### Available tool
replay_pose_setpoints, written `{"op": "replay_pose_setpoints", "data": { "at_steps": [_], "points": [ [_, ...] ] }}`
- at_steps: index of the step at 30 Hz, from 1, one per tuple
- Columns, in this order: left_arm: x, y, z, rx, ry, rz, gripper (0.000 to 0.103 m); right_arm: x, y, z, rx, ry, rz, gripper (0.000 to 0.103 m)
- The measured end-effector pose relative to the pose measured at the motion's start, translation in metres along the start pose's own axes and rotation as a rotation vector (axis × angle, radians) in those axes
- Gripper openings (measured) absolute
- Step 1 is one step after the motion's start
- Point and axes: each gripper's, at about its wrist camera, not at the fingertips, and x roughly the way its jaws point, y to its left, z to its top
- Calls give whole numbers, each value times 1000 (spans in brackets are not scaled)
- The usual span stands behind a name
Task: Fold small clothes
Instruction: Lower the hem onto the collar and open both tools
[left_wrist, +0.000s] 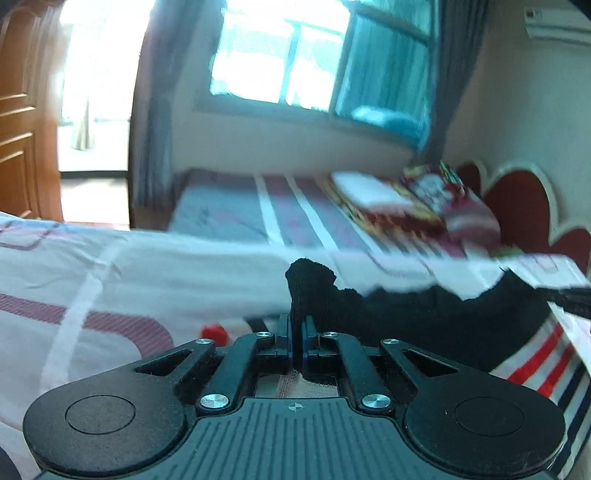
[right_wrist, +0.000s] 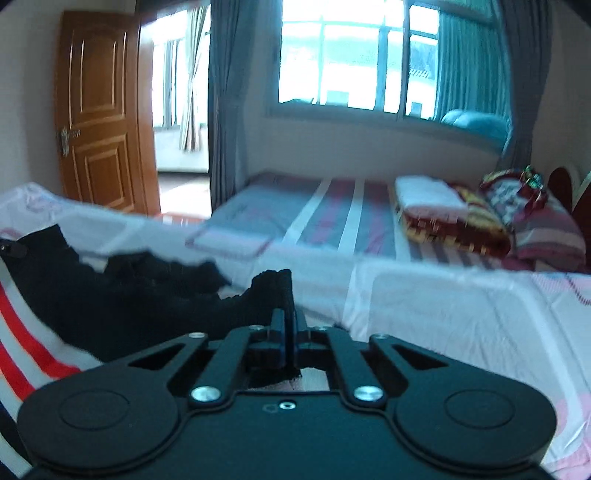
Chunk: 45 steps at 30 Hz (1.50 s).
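Bedroom, patterned bed (right_wrist: 461, 314) below — each hand-held gripper, left (left_wrist: 296, 325) and right (right_wrist: 290, 321), clamps the black garment's (left_wrist: 424, 317) upper edge, stretched between them.

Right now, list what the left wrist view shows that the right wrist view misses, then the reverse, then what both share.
Only the left wrist view shows the white wall air conditioner and a small red object on the sheet by the left gripper.

Only the right wrist view shows the brown wooden door's metal handle and the right gripper.

Both show the black knit garment with red and white stripes, pinched in each set of jaws, and the window.
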Motion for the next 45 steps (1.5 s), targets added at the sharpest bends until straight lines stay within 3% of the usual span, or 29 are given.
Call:
{"op": "replay_pose_setpoints", "data": {
  "at_steps": [2,5,8,10,11,12,13,14,15,17,18,20,24,27,28,29,30,31,33,35,38,40,42,45],
  "points": [
    [13,5,3,-23,40,14,4,2,-4,5,24,-19,-28,4],
    [46,11,-8,-26,174,56,4,18,-16,5,100,30,-42,4],
    [50,15,-16,-51,148,56,5,44,-23,-11,142,152,-73,5],
    [49,15,-17,-40,144,59,7,45,-25,-16,153,133,-74,5],
    [46,16,-14,-52,144,63,13,46,-25,-16,152,135,-84,6],
    [41,16,-13,-70,139,77,27,46,-25,-15,149,138,-84,11],
    [30,15,-10,-87,115,101,30,44,-25,-13,146,135,-89,15],
    [18,11,-5,-91,69,114,30,39,-24,-11,134,119,-104,28],
    [9,2,0,-72,24,92,30,30,-20,-8,112,84,-129,34],
    [12,-30,10,-28,29,37,32,12,-4,0,50,6,-137,35],
    [22,-49,13,-1,63,2,45,11,7,6,49,7,-113,35],
    [39,-83,9,47,105,-28,57,21,37,14,29,50,-30,33],
    [63,-113,-15,75,199,-50,57,49,93,16,26,122,78,32],
    [55,-91,-25,98,170,7,57,64,104,7,-42,185,51,32],
    [50,-78,-25,96,165,58,57,62,99,3,-59,180,22,32],
    [44,-60,-25,84,151,74,47,60,87,1,-58,177,-30,32],
    [37,-42,-25,51,136,52,37,57,73,-2,-46,184,-95,32],
    [34,-34,-25,55,139,67,37,54,53,-5,-16,189,-148,32],
    [32,-28,-23,73,149,94,37,44,15,-12,46,184,-163,30],
    [30,-32,-20,58,158,111,38,38,0,-13,92,184,-118,30],
    [10,-66,-16,110,86,125,86,26,14,-7,86,165,-138,38],
    [-3,-94,-18,133,51,100,86,10,30,-5,88,109,-100,41],
    [-8,-118,-25,126,62,81,86,-3,60,-8,67,98,-39,41],
    [-10,-148,-39,186,95,109,86,-16,109,-19,-33,100,13,40]
  ]
}}
